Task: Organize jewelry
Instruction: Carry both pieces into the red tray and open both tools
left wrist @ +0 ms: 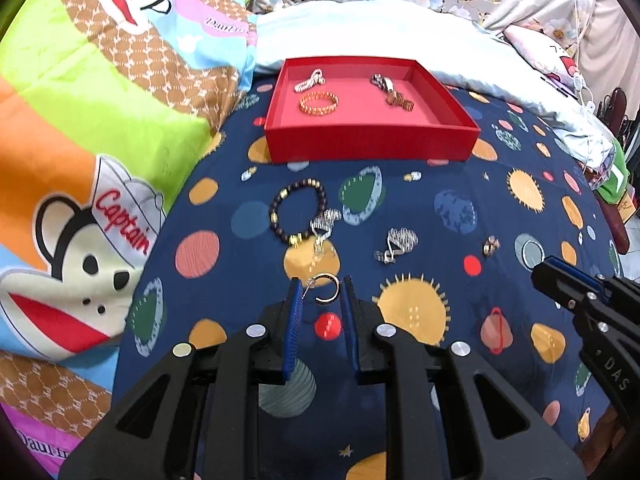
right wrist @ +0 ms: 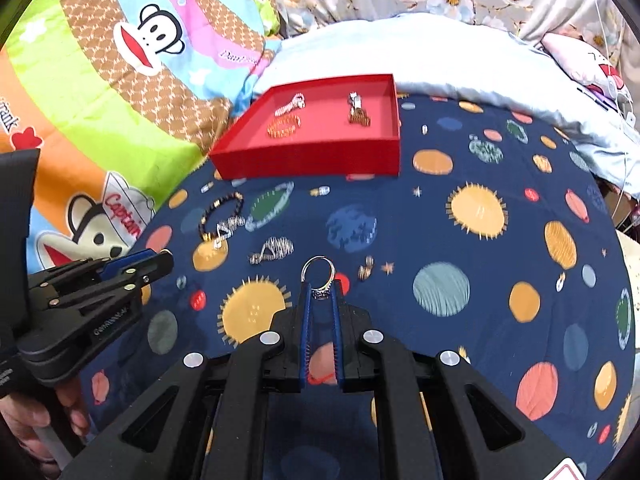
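Left tool (left wrist: pixel 321 285) is nearly closed, gripping a hoop earring (left wrist: pixel 326 288) between its blue pads. Right tool (right wrist: pixel 320 286) is closed almost fully, pinching a ring (right wrist: pixel 318 271) at its fingertips. Both items appear to be clear of the bedspread (left wrist: pixel 440 216). The red tray (left wrist: pixel 372 142) sits at 12 o'clock and already holds four pieces. A beaded bracelet (left wrist: pixel 298 210) and several small pieces stay on the bedspread. Step in hand: transport to the tray. Next move likely calls for carrying each tool over the tray rim, then opening the jaws low to prevent bouncing.
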